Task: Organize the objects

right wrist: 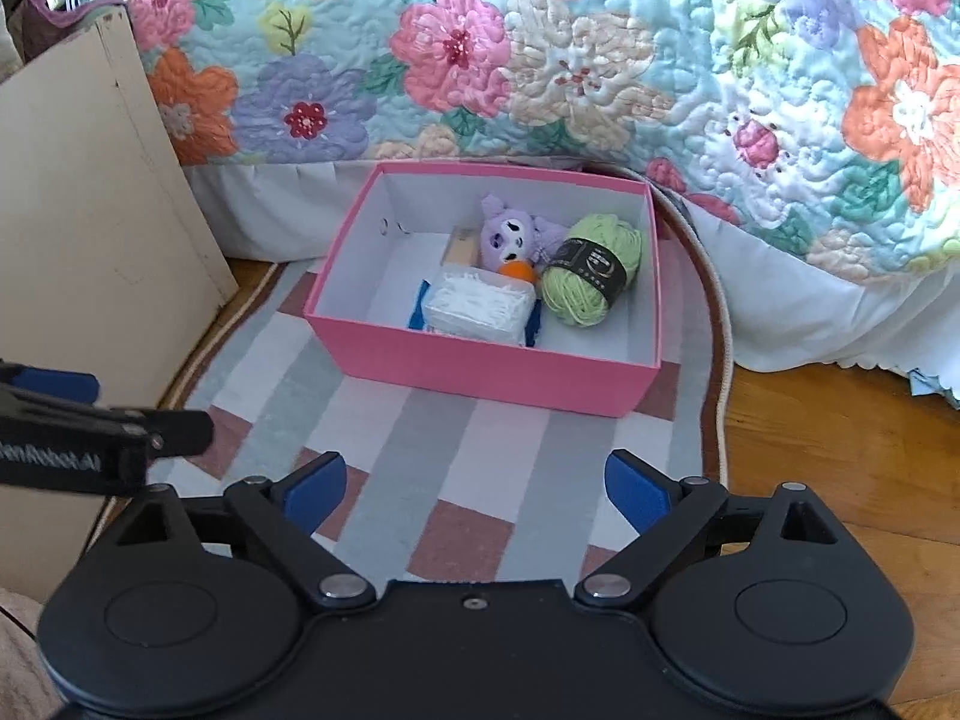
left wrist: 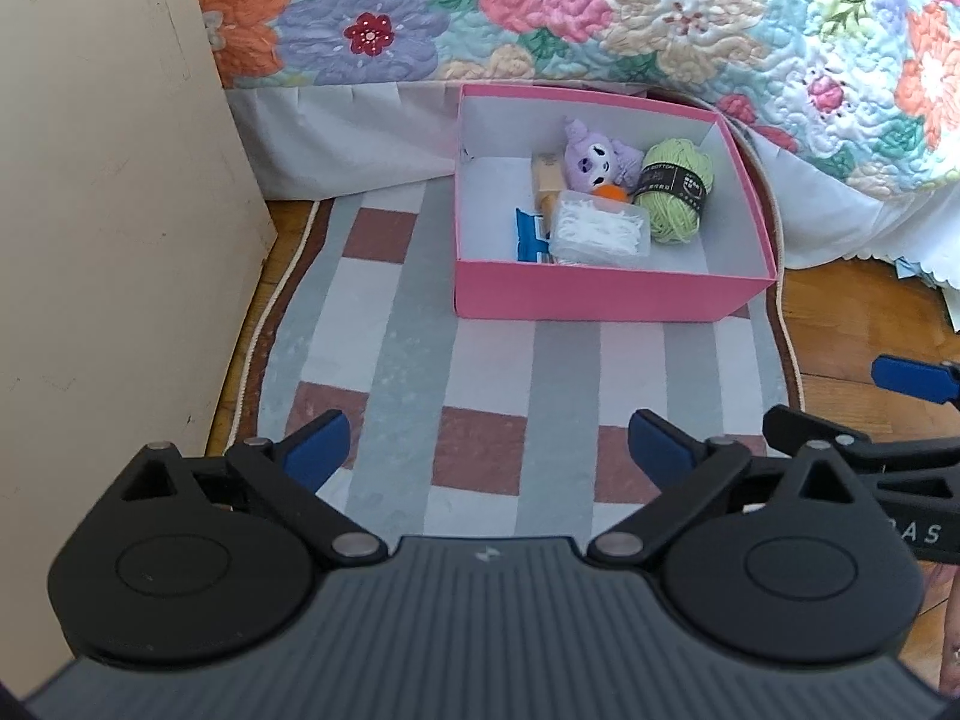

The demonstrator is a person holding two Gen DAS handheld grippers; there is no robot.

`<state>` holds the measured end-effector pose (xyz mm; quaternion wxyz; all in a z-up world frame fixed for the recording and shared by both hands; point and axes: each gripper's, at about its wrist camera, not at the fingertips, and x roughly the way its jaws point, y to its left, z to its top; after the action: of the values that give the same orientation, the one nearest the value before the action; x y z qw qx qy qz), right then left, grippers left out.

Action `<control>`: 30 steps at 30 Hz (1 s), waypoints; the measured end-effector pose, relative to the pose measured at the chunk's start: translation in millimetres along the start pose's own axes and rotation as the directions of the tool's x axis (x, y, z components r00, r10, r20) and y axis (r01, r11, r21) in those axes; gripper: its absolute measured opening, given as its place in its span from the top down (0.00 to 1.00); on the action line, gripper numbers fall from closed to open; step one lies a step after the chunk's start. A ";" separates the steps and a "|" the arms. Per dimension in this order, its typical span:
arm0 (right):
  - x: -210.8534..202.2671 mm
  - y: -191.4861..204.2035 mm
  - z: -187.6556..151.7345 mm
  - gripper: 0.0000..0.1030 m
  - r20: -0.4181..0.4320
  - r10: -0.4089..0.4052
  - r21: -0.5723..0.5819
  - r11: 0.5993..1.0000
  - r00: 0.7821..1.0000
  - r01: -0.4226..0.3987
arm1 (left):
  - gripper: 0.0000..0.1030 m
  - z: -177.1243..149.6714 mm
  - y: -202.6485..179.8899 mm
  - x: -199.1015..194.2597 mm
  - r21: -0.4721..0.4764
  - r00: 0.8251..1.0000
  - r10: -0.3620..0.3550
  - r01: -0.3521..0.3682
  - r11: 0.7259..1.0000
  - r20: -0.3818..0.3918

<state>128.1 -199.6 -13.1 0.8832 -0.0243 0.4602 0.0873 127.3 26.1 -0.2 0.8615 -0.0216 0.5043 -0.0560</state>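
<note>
A pink box (left wrist: 600,294) (right wrist: 480,372) stands open on a striped rug beside the bed. Inside it lie a purple plush toy (left wrist: 594,159) (right wrist: 510,237), a green yarn ball (left wrist: 675,189) (right wrist: 591,279), a clear plastic case of white picks (left wrist: 600,231) (right wrist: 477,306), a blue packet (left wrist: 531,234) (right wrist: 534,330) and a small tan item (left wrist: 547,174) (right wrist: 461,249). My left gripper (left wrist: 489,447) hovers over the rug in front of the box, open and holding nothing. My right gripper (right wrist: 474,489) also hangs open and bare, short of the box.
The checked rug (left wrist: 420,330) (right wrist: 420,450) lies on a wooden floor (right wrist: 840,450). A beige cabinet panel (left wrist: 108,210) (right wrist: 90,210) rises at the left. A floral quilt (left wrist: 600,12) (right wrist: 600,60) drapes down the bed behind the box.
</note>
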 end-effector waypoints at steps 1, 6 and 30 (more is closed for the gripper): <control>1.0 -2.3 -0.4 0.07 -0.009 0.006 0.013 1.000 1.000 -0.006 | 0.02 -0.8 0.0 -1.7 0.006 1.000 0.003 -0.003 1.000 0.003; 5.3 -16.8 -2.0 0.07 -0.051 0.033 0.111 0.993 0.998 -0.027 | 0.02 -2.7 -3.2 -4.6 0.042 0.999 0.038 -0.037 0.998 -0.031; -7.6 -27.5 -6.3 0.07 -0.125 0.022 0.130 0.992 0.992 -0.006 | 0.02 -7.8 5.1 -4.6 -0.001 0.994 0.062 -0.063 0.998 -0.093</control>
<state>123.7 -228.4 -11.5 0.8515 0.0307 0.5199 0.0618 118.7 31.8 -0.5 0.8383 -0.0050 0.5444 -0.0289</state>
